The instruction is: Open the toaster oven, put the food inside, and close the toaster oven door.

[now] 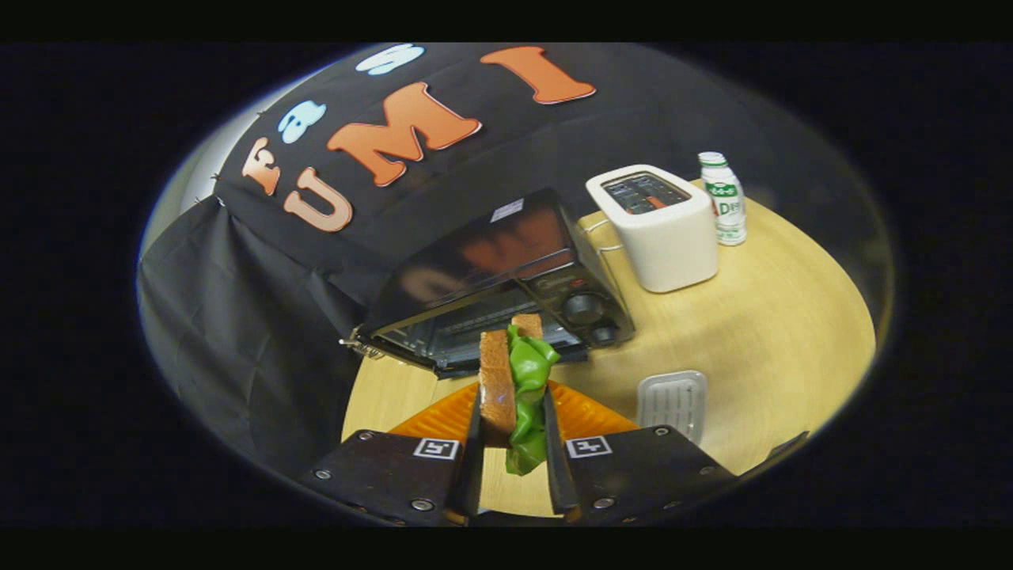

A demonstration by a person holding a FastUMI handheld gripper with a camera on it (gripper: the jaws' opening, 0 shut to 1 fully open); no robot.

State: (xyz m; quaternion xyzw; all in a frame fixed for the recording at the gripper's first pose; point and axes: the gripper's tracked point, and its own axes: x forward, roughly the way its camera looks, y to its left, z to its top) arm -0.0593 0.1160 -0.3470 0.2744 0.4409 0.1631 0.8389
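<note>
My gripper (513, 431) is shut on a sandwich (510, 380), brown bread with green lettuce sticking out, held upright on its edge between both fingers. It hangs above an orange plate (589, 416) on the wooden table (775, 348). Just beyond the sandwich stands the black toaster oven (491, 277), its door (475, 348) folded down open toward me, showing the wire rack inside. Its knobs (584, 309) are on the right side of its front.
A white pop-up toaster (657, 229) stands to the right of the oven, with a small white and green bottle (724, 198) behind it. A small white ribbed tray (673, 400) lies on the table right of the plate. Black cloth hangs behind and to the left.
</note>
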